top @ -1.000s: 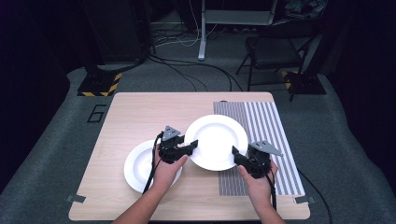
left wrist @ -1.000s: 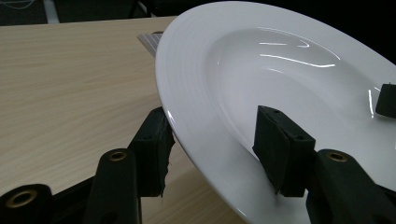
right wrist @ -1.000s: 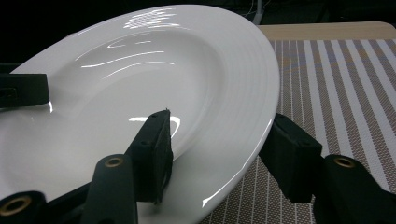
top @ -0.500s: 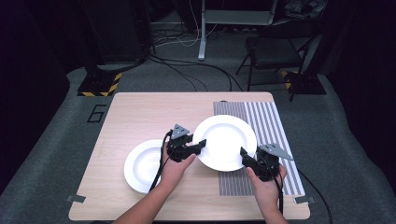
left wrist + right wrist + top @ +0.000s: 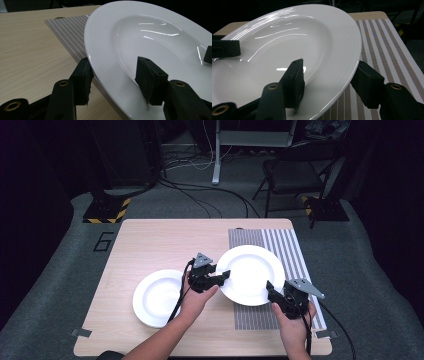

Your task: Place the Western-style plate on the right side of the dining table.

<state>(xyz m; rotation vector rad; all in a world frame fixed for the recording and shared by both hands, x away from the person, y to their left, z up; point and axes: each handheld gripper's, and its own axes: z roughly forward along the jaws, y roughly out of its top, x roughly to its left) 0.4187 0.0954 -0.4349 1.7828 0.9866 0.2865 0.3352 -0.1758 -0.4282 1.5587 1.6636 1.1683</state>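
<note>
A large white plate (image 5: pixel 251 272) hangs tilted over the striped placemat (image 5: pixel 295 250), carried by both grippers. My left gripper (image 5: pixel 223 275) is shut on its left rim; in the left gripper view the jaws straddle the plate (image 5: pixel 150 37), one under the rim and one in the bowl, around the grip point of the left gripper (image 5: pixel 113 72). My right gripper (image 5: pixel 271 290) is shut on the near right rim, and the right gripper view shows the right gripper (image 5: pixel 329 75) clamping the plate (image 5: pixel 287 45) the same way. A second white plate (image 5: pixel 157 297) lies flat on the table at the left.
The wooden table (image 5: pixel 150 240) has bare surface behind the plates. The placemat (image 5: pixel 68 32) covers the table's right part up to its right edge. Beyond the table are a chair (image 5: pixel 295 175), cables on the floor and a yellow-black marked base (image 5: pixel 105 210).
Both hands have carried the large plate to the right, away from the second plate and farther over the placemat. Both grips have stayed the same.
</note>
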